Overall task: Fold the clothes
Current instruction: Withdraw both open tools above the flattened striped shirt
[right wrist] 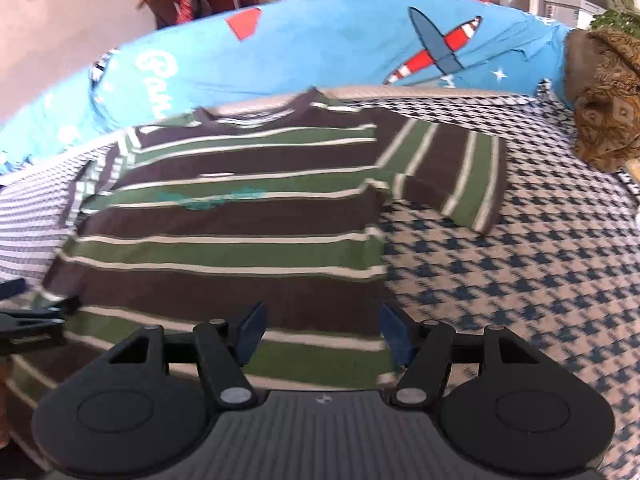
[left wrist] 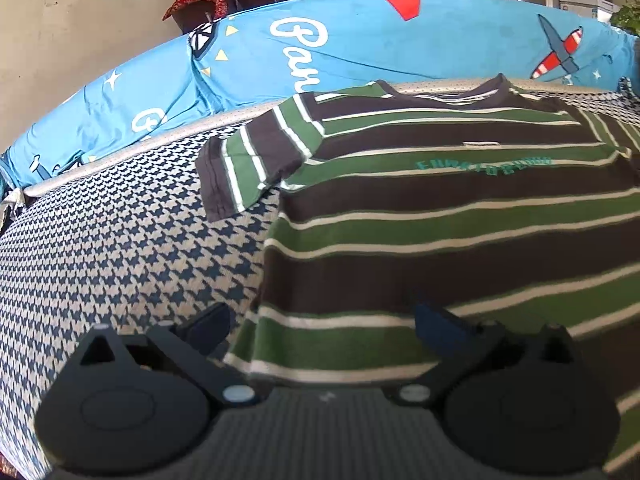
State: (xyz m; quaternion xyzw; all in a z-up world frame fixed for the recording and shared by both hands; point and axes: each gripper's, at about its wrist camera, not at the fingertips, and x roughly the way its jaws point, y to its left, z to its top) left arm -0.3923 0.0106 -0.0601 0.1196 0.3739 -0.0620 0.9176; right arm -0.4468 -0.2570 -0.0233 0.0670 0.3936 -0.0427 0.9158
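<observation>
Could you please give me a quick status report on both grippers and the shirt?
Left gripper wide open over the hem, holding nothing. Right gripper open, also empty. Striped T-shirt spread flat on the houndstooth cover, unfolded. Nothing in the way.

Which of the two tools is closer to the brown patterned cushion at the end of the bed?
Right. The right tool is over the striped shirt's hem corner on the cushion's side; the left tool is over the opposite corner, farther away.
</observation>
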